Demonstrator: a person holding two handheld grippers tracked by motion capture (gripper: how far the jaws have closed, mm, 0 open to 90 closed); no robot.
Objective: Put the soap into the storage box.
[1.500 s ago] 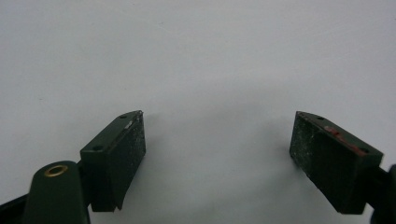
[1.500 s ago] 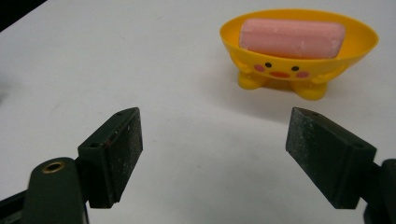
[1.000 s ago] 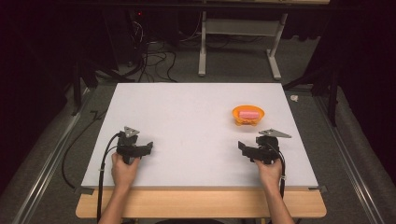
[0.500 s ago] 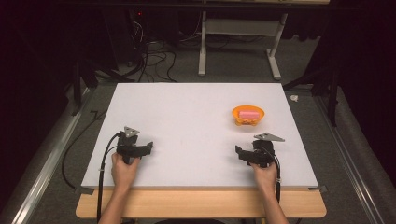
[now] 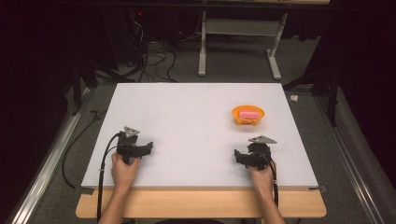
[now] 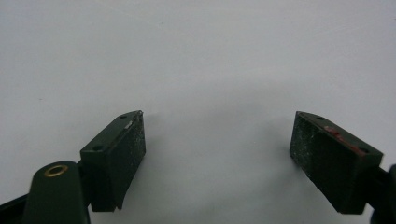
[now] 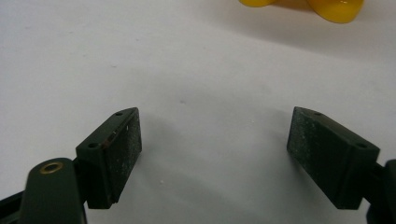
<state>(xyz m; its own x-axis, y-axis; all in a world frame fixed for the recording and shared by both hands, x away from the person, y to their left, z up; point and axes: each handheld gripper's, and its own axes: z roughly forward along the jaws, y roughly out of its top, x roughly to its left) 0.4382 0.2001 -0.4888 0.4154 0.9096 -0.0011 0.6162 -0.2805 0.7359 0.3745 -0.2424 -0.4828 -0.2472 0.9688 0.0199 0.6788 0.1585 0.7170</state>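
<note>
An orange bowl (image 5: pixel 248 115) stands on the white table (image 5: pixel 196 121) toward the right, with a pink block (image 5: pixel 249 114) lying in it. My right gripper (image 5: pixel 247 154) rests on the table a short way in front of the bowl, open, nothing between its jaws. In the right gripper view the gripper (image 7: pixel 212 154) faces bare table and the bowl's yellow-orange base (image 7: pixel 327 7) shows at the top edge. My left gripper (image 5: pixel 140 145) sits near the front left, open and empty; in the left gripper view the gripper (image 6: pixel 217 149) has only white table ahead.
The table's front edge meets a wooden strip (image 5: pixel 201 203) by the person's forearms. Beyond the far edge stand a metal desk frame (image 5: pixel 238 42) and loose cables (image 5: pixel 149 56) on the dark floor. A metal rail (image 5: pixel 46 158) runs along the left.
The right gripper has drawn back toward the front edge of the table, away from the bowl. The left gripper has stayed put.
</note>
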